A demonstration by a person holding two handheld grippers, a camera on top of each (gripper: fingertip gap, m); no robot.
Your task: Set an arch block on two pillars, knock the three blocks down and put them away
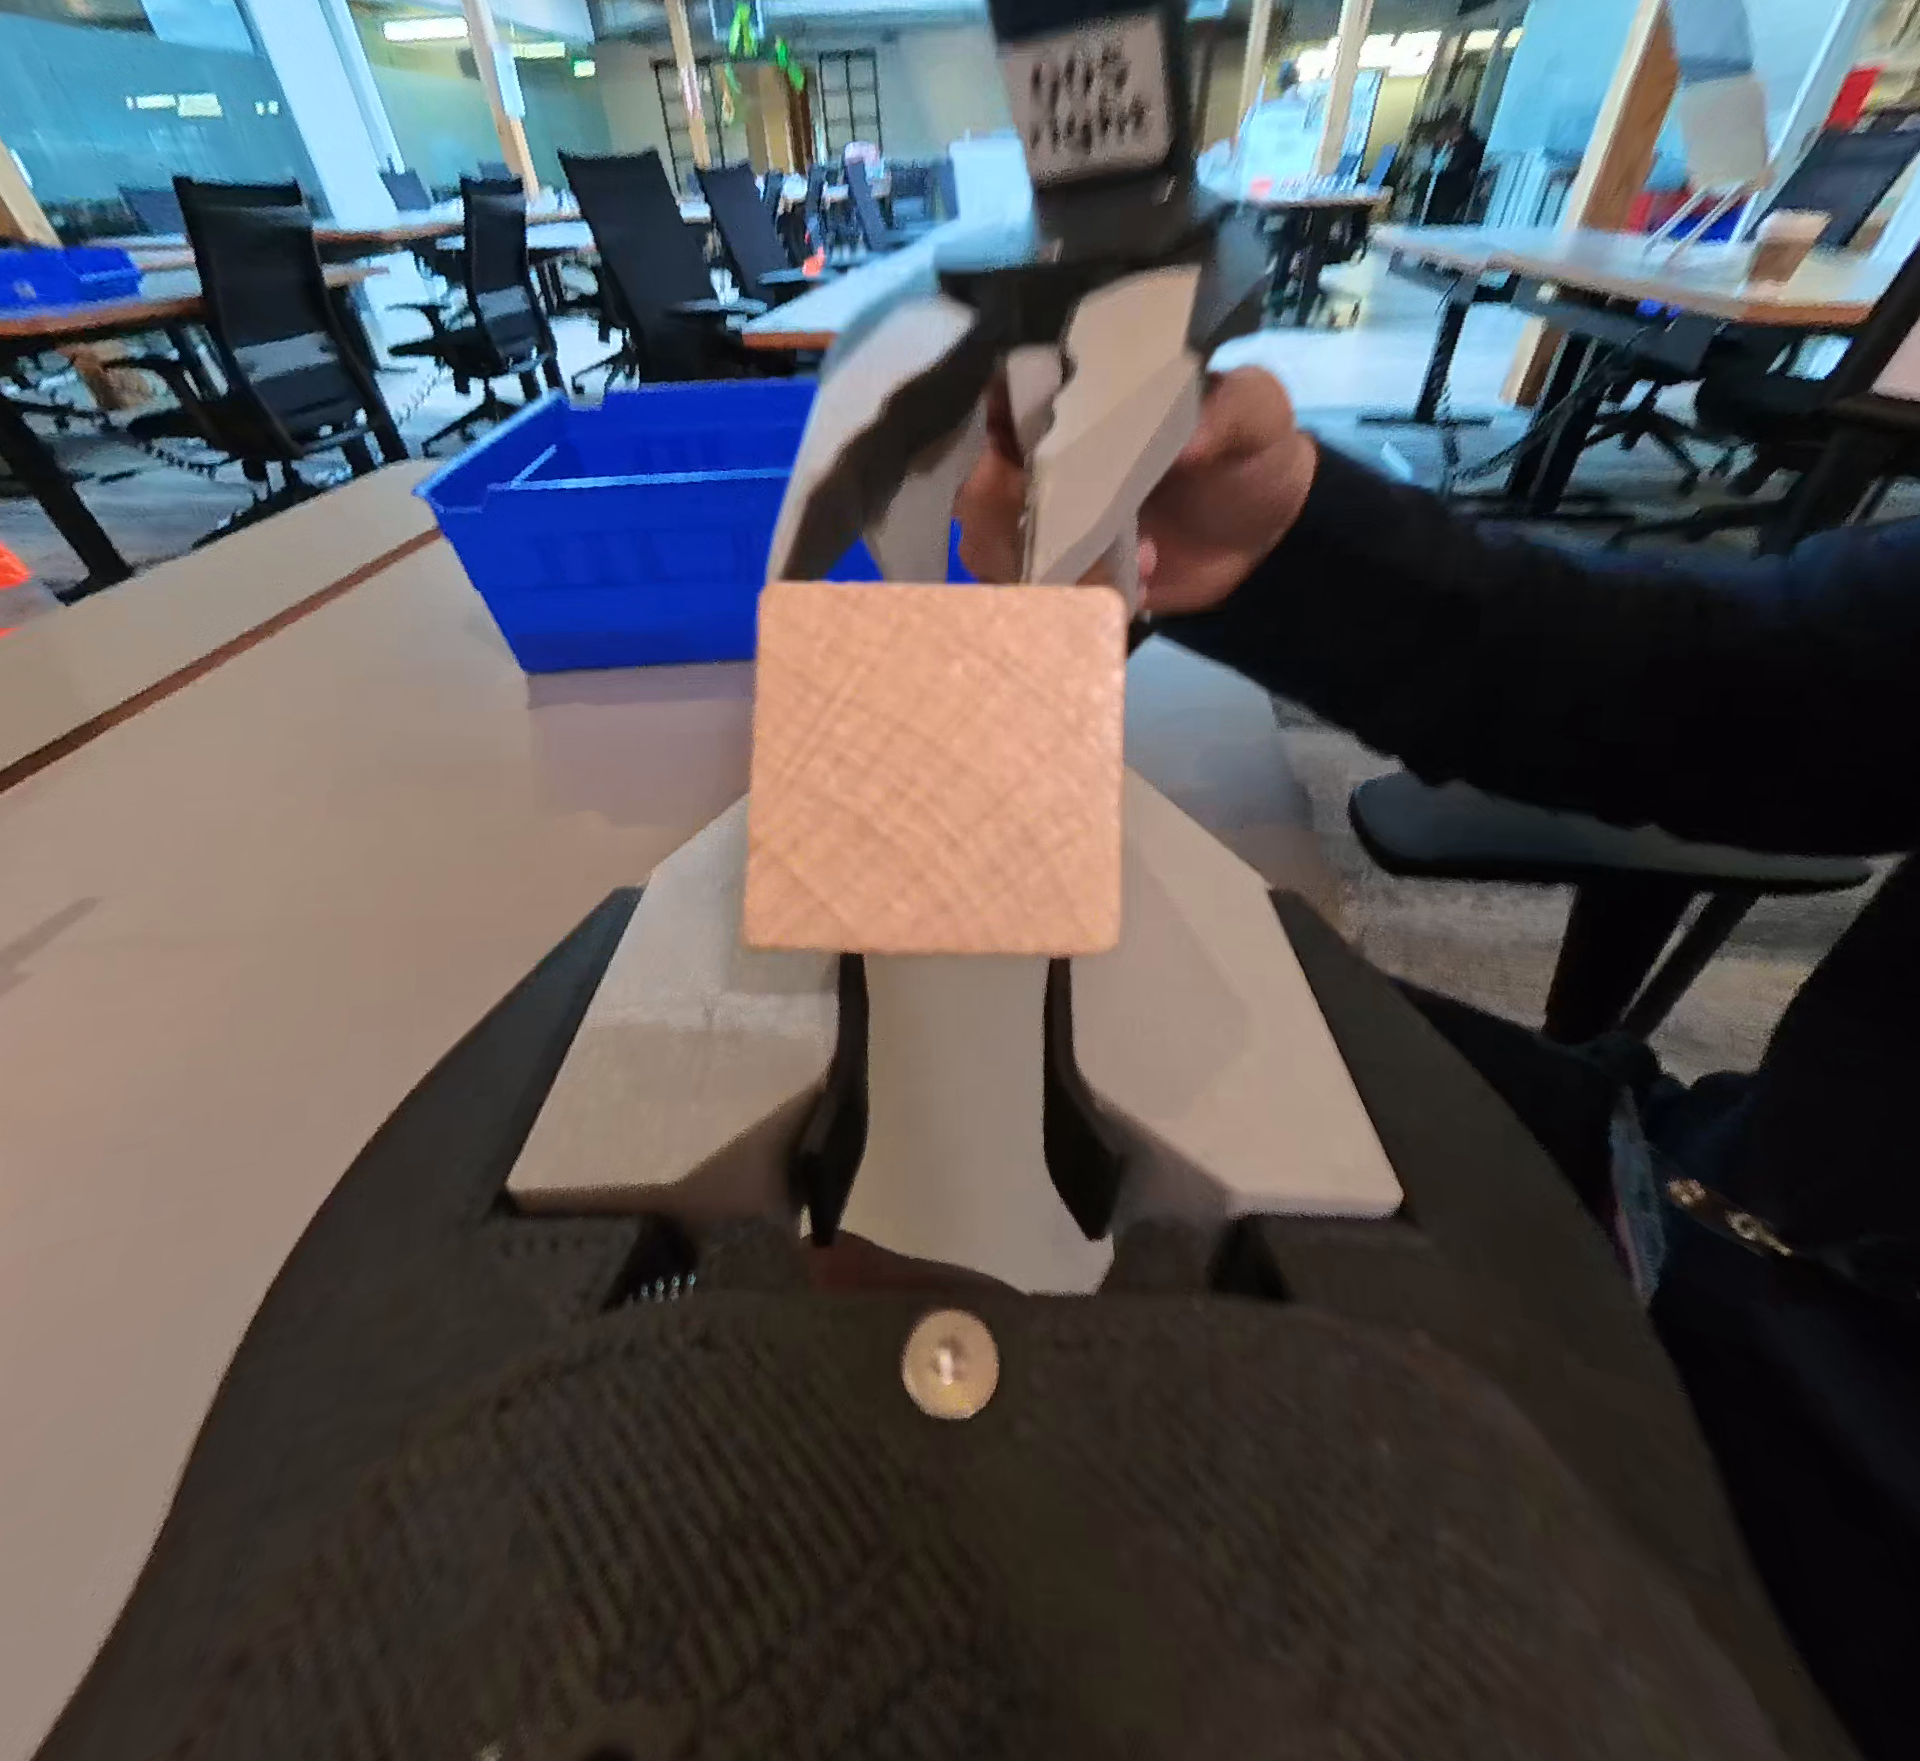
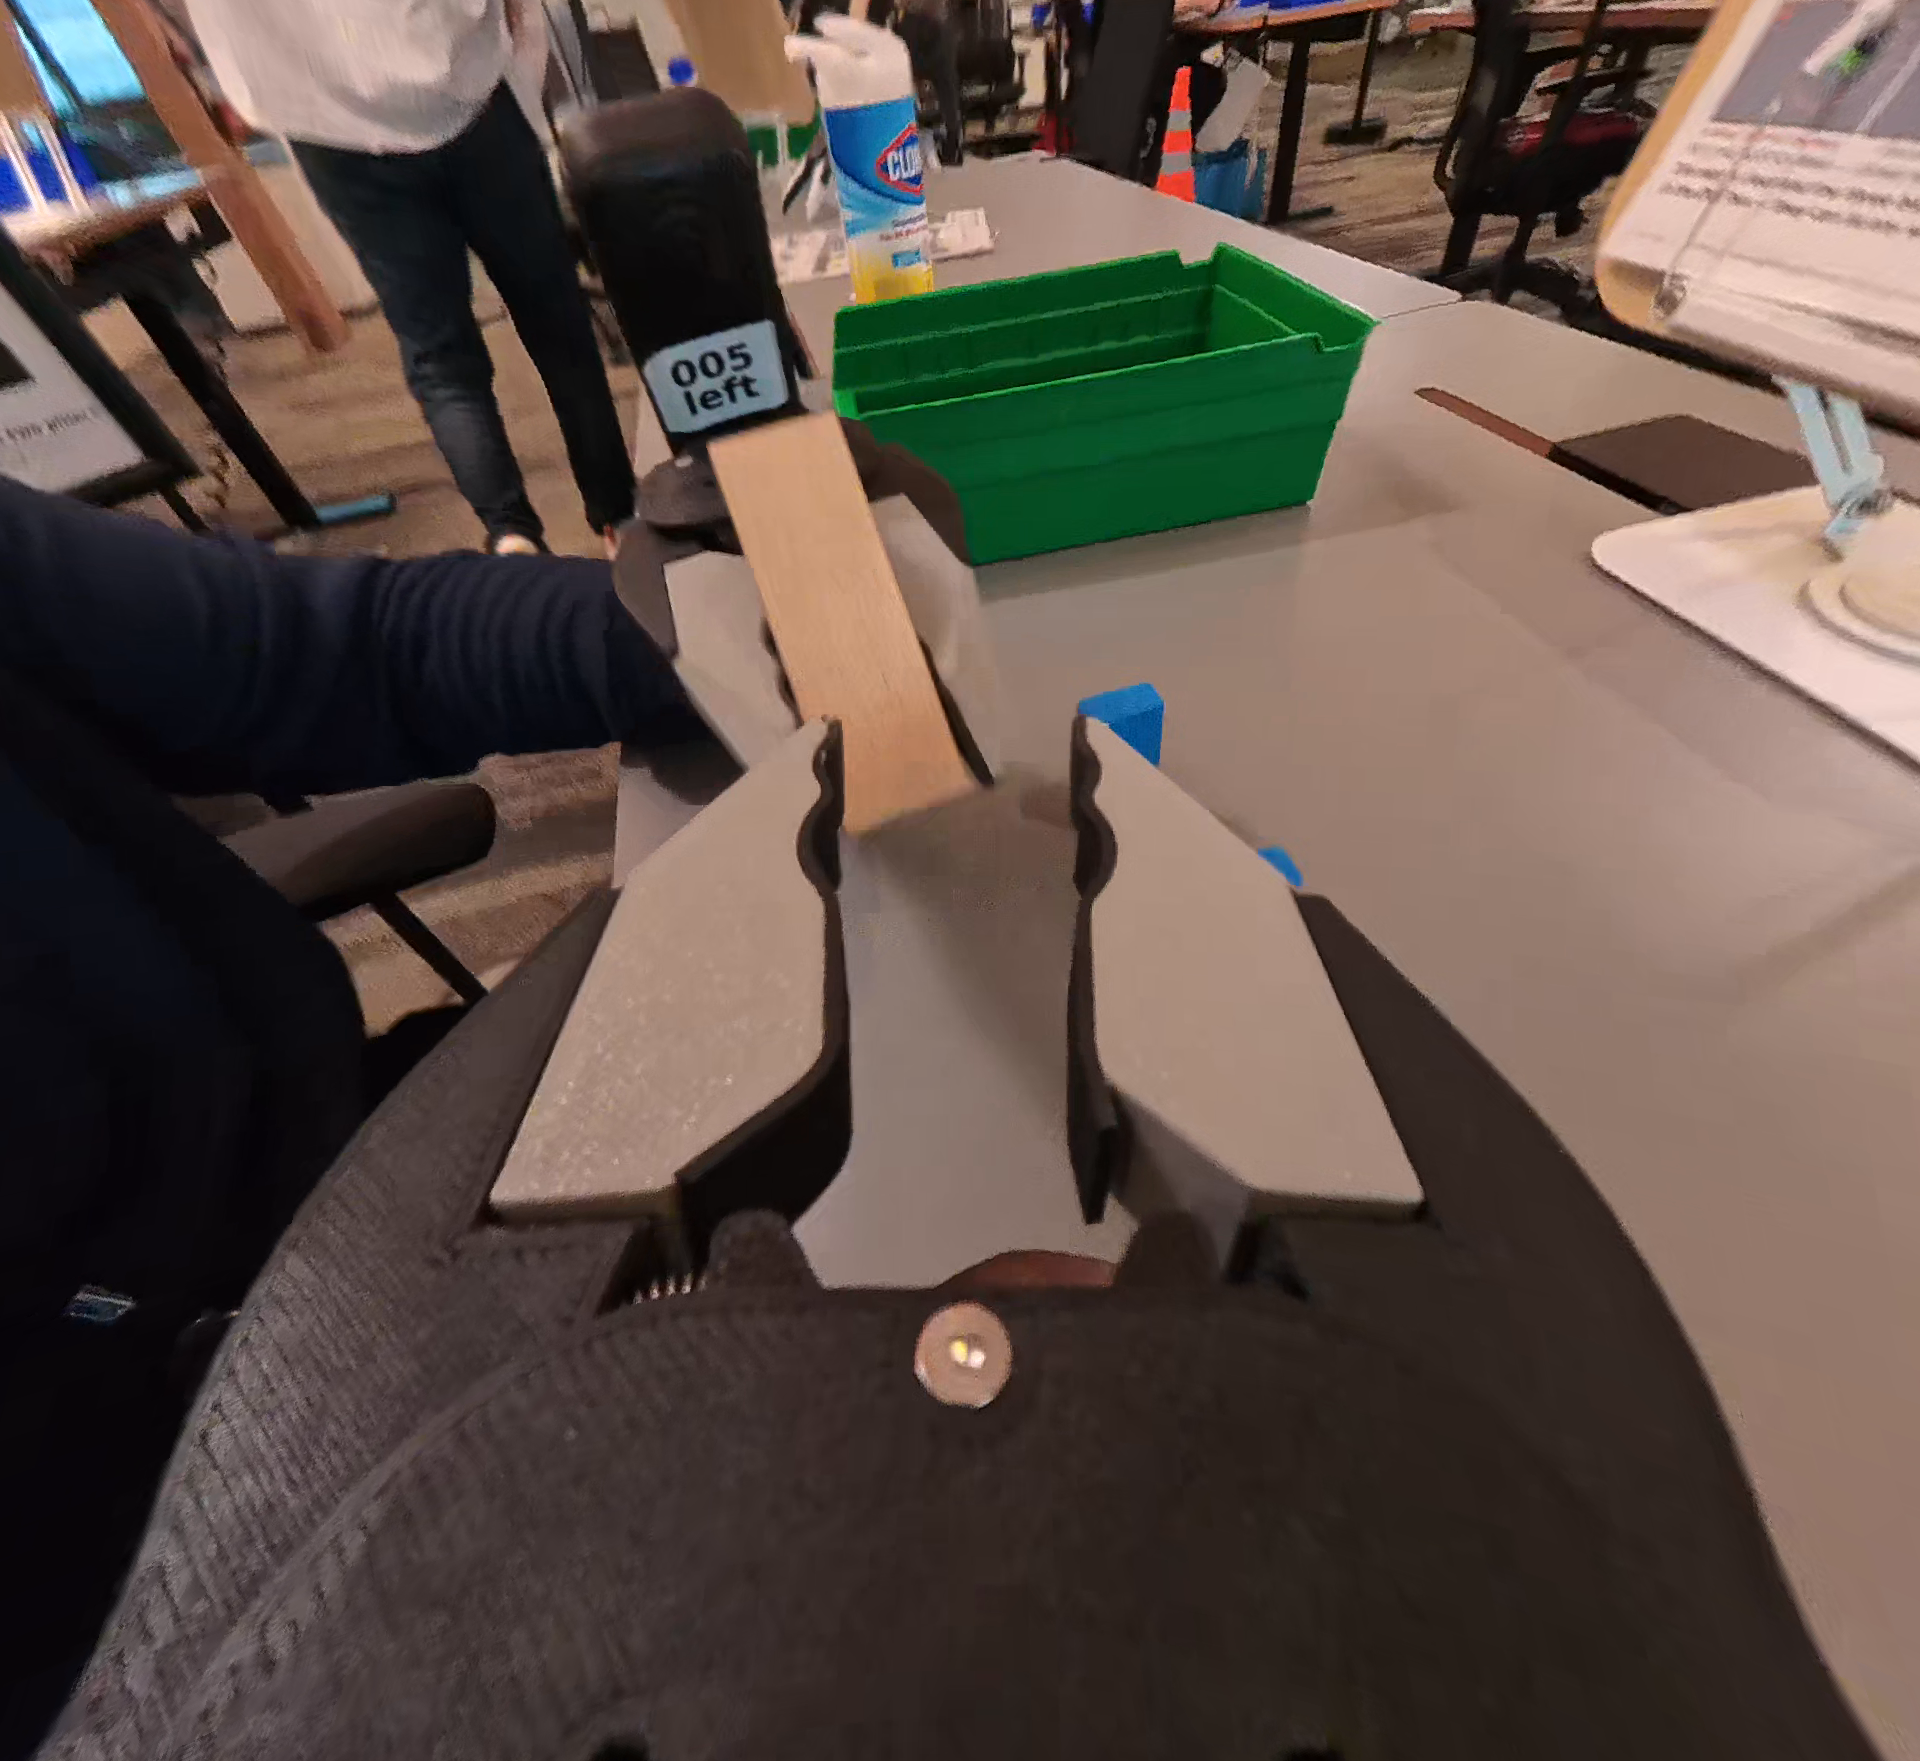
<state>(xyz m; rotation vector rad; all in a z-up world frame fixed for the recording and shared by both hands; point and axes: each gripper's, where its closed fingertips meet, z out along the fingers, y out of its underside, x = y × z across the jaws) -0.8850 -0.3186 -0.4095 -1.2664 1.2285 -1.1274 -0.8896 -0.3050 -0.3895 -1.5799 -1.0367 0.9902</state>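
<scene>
Left wrist view: the left tongs [image 1: 935, 880] pinch a plain wooden block [image 1: 935, 766] end-on, raised above the grey worktop [image 1: 312, 880], a blue bin [image 1: 623, 527] behind. Right wrist view: the right tongs [image 2: 951, 776] stand spread with nothing between them; the wooden block tilts just ahead, a blue block [image 2: 1127, 719] lies beside the right fingertip, and a green bin [image 2: 1101, 402] sits farther back.

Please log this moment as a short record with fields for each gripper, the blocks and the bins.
left gripper: fingers closed on the plain wooden block, lifted off the table and tilted
right gripper: fingers apart, nothing between them
blue block: on the grey table, mostly hidden behind the right gripper's finger
green bin: on the table, no blocks visible in it
blue bin: on the table, contents not visible
</scene>
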